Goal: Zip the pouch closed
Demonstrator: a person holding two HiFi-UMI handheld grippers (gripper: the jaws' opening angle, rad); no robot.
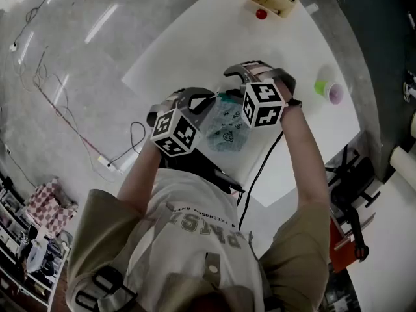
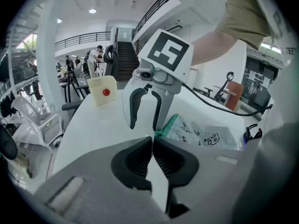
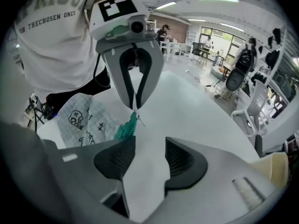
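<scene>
Left tongs (image 2: 152, 139), pouch (image 2: 205, 135), "CHOSEN ONES" shirt (image 3: 51, 41)

One pouch (image 1: 227, 132), one table (image 1: 214, 31), one cup (image 1: 329, 90), one box (image 1: 268, 0), two grippers (left gripper (image 2: 152, 140), right gripper (image 3: 150, 144)).

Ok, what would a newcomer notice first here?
Two tools face each other over the printed pouch near the edge of the white table. The left tool is shut on its teal zipper end, and the right tool is open beside it. A green cup stands off to the right.
</scene>
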